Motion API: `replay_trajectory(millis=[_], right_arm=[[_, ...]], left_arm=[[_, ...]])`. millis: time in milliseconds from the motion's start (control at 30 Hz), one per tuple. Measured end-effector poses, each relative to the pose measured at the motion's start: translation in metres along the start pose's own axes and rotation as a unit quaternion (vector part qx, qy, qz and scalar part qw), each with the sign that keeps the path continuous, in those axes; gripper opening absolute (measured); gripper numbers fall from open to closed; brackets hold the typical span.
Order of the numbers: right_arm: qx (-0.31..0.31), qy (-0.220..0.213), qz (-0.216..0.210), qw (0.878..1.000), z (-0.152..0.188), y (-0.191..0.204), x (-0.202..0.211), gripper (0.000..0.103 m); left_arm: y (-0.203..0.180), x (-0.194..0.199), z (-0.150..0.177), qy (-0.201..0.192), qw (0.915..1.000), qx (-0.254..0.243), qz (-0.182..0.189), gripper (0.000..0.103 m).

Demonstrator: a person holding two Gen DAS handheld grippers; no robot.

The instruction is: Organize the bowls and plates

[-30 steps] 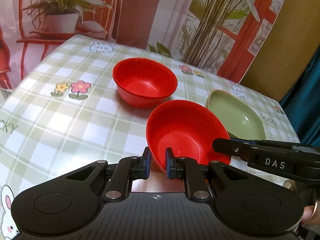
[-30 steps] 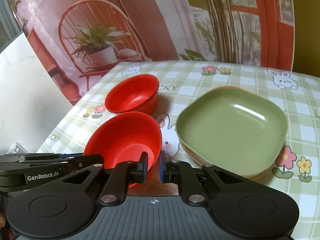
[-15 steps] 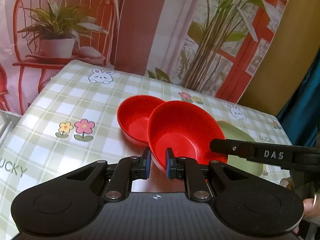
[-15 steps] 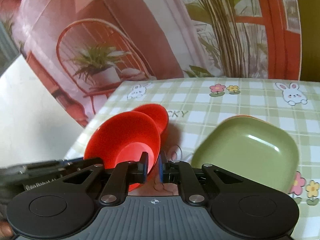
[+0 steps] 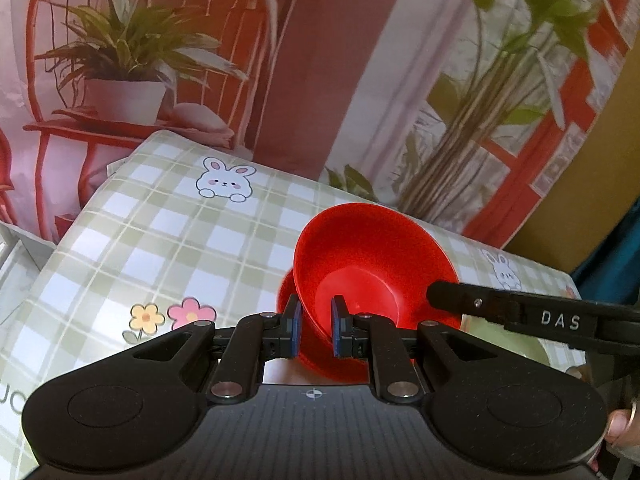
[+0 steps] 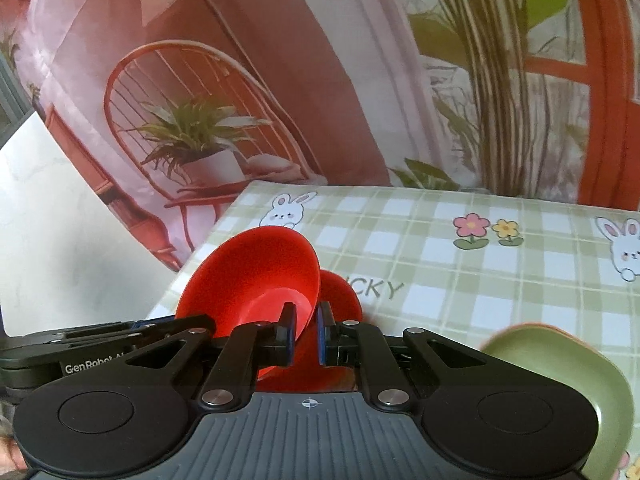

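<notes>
Bowls first: a glossy red plastic bowl [image 5: 372, 268] hangs tilted in the air, pinched at its rim from two sides. The left gripper [image 5: 314, 332] has its blue-padded jaws drawn narrow on the near edge of the rim, and the right gripper [image 6: 306, 330] clamps the opposite edge just as narrowly; in the left wrist view the right gripper's black finger reaches in from the right and ends at the bowl's rim. A second red plastic bowl [image 6: 340, 292] sits on the green-and-white checked tablecloth [image 5: 160, 240] directly behind and below the held one, so that only a sliver of it shows past the lifted rim. A second ago the two bowls were well apart, the resting one clear beyond the carried one; half a second ago they overlapped partly; now the carried bowl covers nearly all of the other. The square green plate [image 6: 560, 376], stacked on an orange-edged one, has slid from mid-frame to the lower right corner of the right wrist view, and in the left wrist view only a pale green strip of it shows under the right gripper's finger. A fingertip [image 5: 620, 428] shows at the right edge
</notes>
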State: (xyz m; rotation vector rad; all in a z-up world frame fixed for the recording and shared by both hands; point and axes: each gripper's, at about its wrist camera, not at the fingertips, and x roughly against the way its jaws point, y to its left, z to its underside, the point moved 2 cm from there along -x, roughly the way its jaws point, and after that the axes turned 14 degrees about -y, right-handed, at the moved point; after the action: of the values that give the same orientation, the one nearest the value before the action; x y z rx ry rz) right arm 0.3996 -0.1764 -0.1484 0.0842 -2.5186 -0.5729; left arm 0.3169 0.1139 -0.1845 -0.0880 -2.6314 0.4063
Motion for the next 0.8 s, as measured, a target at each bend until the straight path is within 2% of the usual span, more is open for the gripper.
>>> replay_trajectory(millis=[133, 267, 800], right_arm=[[0.023, 0.017, 0.011, 1.000, 0.005, 0.002, -0.016, 0.010], [0.004, 0.034, 0.016, 0.999, 0.013, -0.007, -0.025, 0.010], [0.000, 0.038, 0.016, 0.999, 0.019, -0.013, -0.024, 0.010]], left_arm=[[0.001, -0.012, 0.000, 0.008, 0.9998, -0.010, -0.013, 0.016], [0.004, -0.020, 0.006, 0.016, 0.9996, -0.015, -0.018, 0.016], [0.000, -0.025, 0.012, 0.025, 0.9985, -0.044, -0.023, 0.016]])
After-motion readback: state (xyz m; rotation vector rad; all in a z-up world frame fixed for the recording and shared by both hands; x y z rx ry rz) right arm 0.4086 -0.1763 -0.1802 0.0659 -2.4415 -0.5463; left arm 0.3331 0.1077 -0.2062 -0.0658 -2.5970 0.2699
